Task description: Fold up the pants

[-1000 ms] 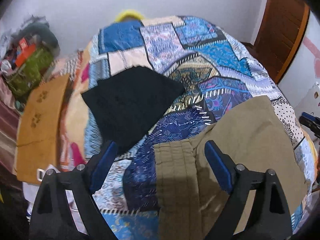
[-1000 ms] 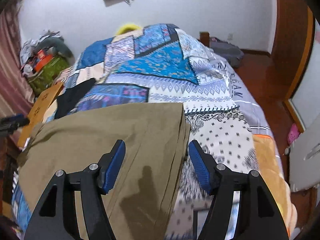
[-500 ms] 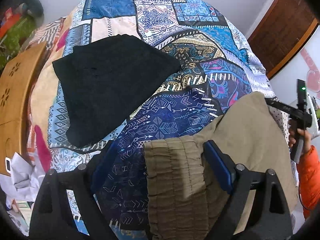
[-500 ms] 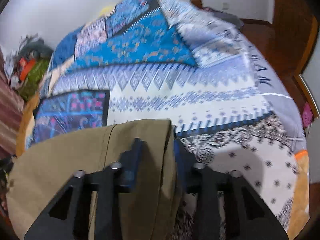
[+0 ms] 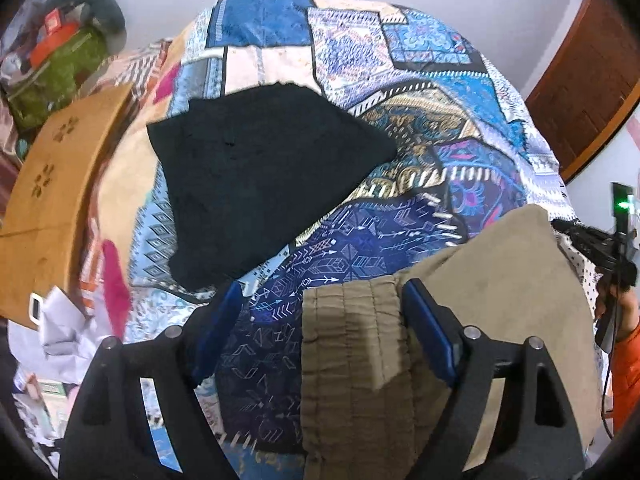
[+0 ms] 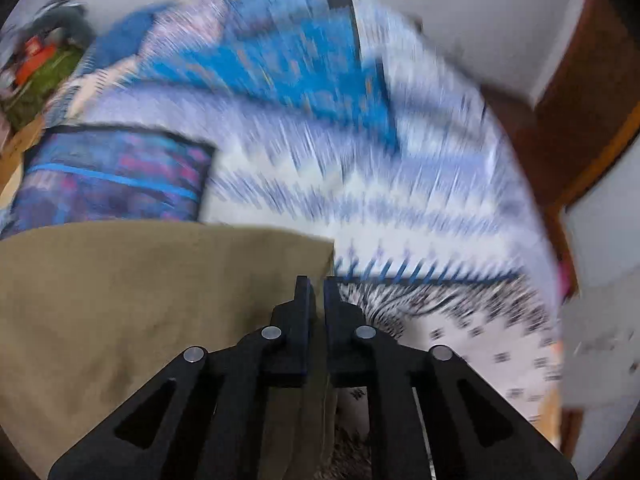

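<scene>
Right gripper [image 6: 316, 292] tilted downward, jaws clamped on pants [image 6: 140, 300].

blurred: bedspread [image 6: 360, 168] | cut off: olive pants [image 5: 500, 280] at bottom edge

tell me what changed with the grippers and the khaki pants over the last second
The right gripper has just closed its jaws on the corner of the khaki pants, which it only straddled before. The left gripper sank closer to the elastic waistband, jaws still wide. The black garment stayed put on the patchwork bedspread.
</scene>
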`<state>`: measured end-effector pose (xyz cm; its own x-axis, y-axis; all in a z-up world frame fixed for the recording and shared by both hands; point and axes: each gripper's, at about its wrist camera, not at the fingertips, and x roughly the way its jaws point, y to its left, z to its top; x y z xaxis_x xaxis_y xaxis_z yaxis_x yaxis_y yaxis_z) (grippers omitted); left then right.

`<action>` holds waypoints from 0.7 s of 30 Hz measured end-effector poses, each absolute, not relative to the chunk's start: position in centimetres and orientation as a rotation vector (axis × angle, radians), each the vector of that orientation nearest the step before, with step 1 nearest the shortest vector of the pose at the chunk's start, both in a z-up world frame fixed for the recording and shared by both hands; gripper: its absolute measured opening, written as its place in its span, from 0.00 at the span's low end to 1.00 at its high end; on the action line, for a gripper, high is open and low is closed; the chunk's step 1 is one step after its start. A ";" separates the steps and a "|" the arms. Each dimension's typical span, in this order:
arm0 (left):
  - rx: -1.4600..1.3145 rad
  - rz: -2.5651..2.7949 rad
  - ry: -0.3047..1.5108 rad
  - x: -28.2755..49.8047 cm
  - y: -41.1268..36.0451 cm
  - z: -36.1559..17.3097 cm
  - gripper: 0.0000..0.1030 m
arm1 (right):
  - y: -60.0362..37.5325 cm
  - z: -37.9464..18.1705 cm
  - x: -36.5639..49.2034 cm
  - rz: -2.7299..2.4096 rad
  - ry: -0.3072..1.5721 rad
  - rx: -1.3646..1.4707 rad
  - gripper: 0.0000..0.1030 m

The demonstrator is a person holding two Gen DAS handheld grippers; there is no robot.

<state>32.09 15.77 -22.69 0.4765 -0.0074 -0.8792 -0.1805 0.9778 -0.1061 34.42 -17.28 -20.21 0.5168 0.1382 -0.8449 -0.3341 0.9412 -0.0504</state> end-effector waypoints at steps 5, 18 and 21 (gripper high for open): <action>-0.127 0.067 1.017 31.8 14.7 -19.7 0.81 | -14.9 -14.6 29.7 0.459 0.923 -0.153 0.22; -0.059 -0.079 1.186 31.8 9.4 -22.9 0.86 | -5.3 -16.6 24.5 0.737 1.087 -0.190 0.82; -0.038 -0.061 1.175 30.7 9.3 -23.9 0.95 | -5.8 -17.8 23.5 0.742 1.098 -0.239 0.82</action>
